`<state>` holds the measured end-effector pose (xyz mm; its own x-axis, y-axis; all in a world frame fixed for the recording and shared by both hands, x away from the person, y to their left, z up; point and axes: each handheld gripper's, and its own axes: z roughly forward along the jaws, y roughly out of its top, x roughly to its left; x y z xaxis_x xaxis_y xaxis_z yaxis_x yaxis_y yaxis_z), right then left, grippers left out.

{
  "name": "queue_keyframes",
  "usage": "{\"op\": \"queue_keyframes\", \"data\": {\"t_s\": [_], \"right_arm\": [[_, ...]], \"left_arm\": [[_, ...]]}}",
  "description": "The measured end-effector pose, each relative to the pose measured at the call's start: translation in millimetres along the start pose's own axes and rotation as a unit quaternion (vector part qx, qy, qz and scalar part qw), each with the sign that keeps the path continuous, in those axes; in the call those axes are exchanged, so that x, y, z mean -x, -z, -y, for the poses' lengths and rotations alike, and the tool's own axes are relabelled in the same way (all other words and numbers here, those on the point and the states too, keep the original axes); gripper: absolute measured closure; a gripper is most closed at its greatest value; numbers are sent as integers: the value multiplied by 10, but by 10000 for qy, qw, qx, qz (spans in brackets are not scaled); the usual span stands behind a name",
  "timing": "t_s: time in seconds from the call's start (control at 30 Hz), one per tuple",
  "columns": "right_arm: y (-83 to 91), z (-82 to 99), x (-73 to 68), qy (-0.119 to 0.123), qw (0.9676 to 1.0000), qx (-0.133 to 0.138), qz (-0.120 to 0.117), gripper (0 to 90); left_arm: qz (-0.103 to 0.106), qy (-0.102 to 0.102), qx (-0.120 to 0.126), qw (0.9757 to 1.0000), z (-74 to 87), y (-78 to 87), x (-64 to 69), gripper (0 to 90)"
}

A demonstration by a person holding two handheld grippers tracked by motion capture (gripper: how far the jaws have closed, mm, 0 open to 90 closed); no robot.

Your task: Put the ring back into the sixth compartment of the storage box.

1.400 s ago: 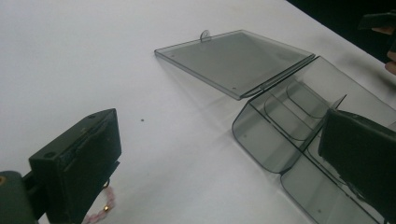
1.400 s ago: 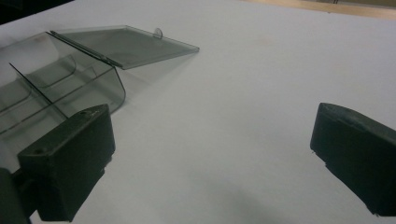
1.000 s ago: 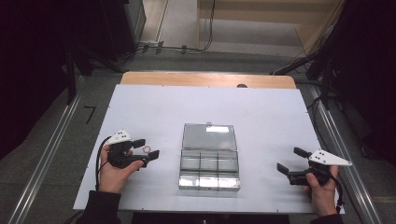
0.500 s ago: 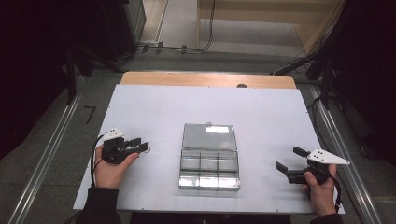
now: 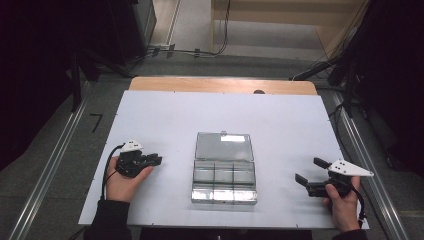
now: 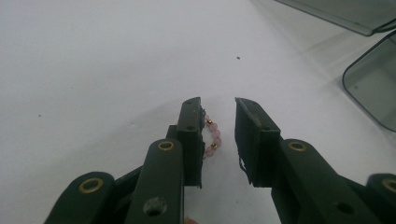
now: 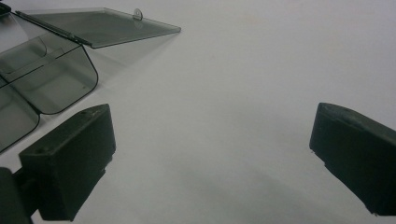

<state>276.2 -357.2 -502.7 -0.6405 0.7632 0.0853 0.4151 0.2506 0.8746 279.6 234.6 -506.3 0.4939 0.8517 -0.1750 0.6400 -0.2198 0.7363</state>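
Observation:
A small bracelet of pink and gold beads [image 6: 212, 135] lies on the white table between the jaws of my left gripper [image 6: 218, 103]. It rests against the left pad, with a gap to the right pad. These jaws have just been closing and stand narrow, not pressed together. In the high view my left gripper [image 5: 155, 161] sits at the table's left, pointing toward the clear plastic box [image 5: 223, 180]. My right gripper [image 5: 308, 172] rests at the right, wide open with nothing between its jaws [image 7: 212, 126].
The clear box has several compartments and its lid [image 5: 223, 146] lies open flat behind it. Its corner shows in the left gripper view [image 6: 373, 88] and in the right gripper view [image 7: 42, 84]. The white table [image 5: 280, 125] has a wooden strip along its far edge.
My left gripper's jaws have narrowed from wide open, and the hand shifted slightly left. The right gripper and the box have not moved.

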Motion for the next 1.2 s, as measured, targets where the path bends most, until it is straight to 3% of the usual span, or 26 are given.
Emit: {"op": "queue_keyframes", "data": {"t_s": [0.2,0.4,0.5,1.2], "right_arm": [[-5,0,-5,-5,10000,-14,9,0],[-16,-1,-13,0,10000,-34,14,0],[-24,0,-17,27,10000,-48,28,0],[-43,2,-37,89,9999,-65,47,0]], "left_arm": [[-253,-134,-2,9996,12,-49,55,720],[-527,-301,15,9982,27,-63,88,830],[-527,-281,30,9982,31,-63,86,867],[-489,-147,63,9987,34,-56,77,885]]}}
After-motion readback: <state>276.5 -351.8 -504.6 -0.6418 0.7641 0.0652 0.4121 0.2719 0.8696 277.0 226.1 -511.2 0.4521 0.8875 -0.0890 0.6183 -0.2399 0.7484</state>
